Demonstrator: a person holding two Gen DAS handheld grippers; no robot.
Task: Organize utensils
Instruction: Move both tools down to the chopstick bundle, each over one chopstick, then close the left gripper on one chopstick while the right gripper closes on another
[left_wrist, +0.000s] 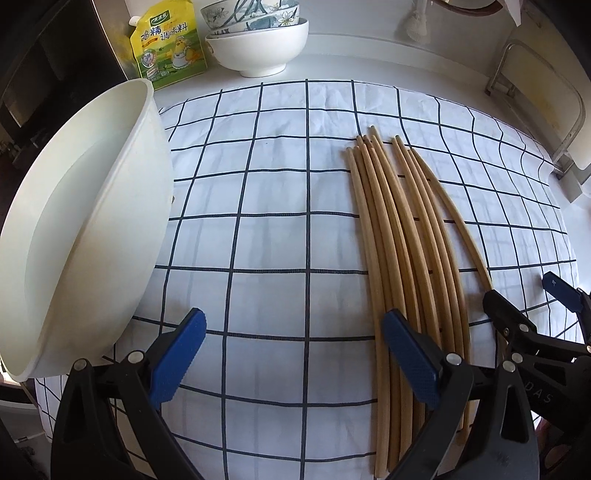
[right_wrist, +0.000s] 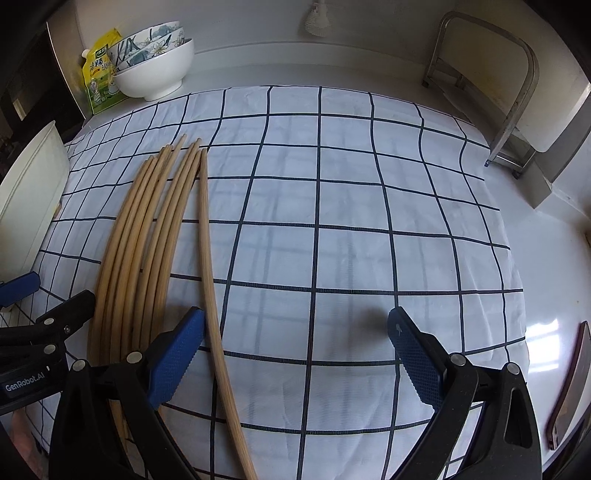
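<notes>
Chopsticks (left_wrist: 402, 251): wooden, lying flat as a loose bundle on the checked cloth (left_wrist: 280, 206), which covers the white desk (right_wrist: 554, 258). Their tips fan out slightly at the far end. One stick (right_wrist: 208, 266) lies just apart from the bundle, on the side away from the white tub (left_wrist: 77, 229).

White tub: tilted, well apart from the chopsticks across bare cloth; its open mouth shows in the left wrist view.

Left gripper (left_wrist: 293, 352): jaws wide apart, nothing between them. One blue pad (left_wrist: 410, 360) is over the near end of the chopsticks; whether it touches them I cannot tell.

Right gripper (right_wrist: 295, 358): jaws wide apart, nothing gripped. The single stick runs between them, just beside the blue pad (right_wrist: 177, 358) nearest the bundle.

Beyond the chopsticks' far tips, off the cloth: stacked bowls (left_wrist: 258, 40) and a yellow-green seasoning pouch (left_wrist: 168, 44). A metal rack (right_wrist: 491, 81) stands at the desk's far edge, well apart from the chopsticks.
</notes>
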